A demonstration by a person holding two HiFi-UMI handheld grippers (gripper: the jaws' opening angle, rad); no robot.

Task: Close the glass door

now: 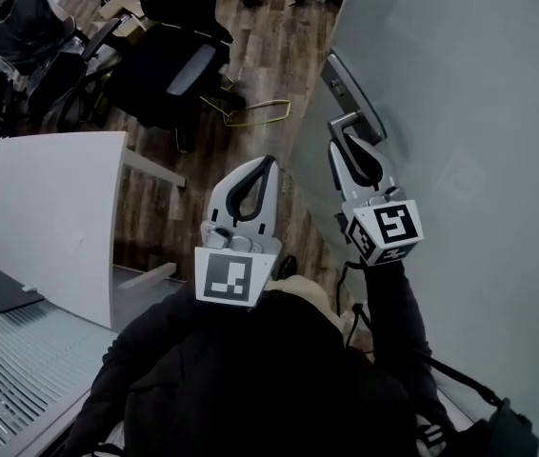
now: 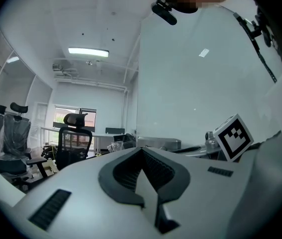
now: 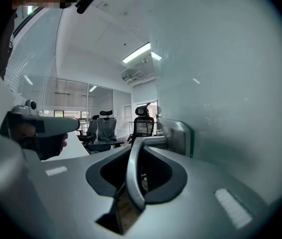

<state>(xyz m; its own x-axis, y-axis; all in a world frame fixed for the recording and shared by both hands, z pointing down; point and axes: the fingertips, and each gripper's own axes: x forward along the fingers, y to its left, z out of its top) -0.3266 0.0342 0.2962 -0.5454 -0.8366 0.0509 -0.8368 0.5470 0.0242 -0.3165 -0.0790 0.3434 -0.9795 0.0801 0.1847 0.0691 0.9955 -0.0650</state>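
Right gripper (image 1: 344,143) clamped on the lever handle (image 3: 131,171) of the glass door (image 1: 469,112) at right, left gripper (image 1: 266,162) closed and empty; best keep the grip firm and follow the hinge arc.

Head view: overhead, looking steeply down at floor (image 1: 260,55) and glass door (image 1: 469,93). Left gripper view: level, facing the room. Right gripper view: close on the door handle (image 3: 133,168). All share the door.
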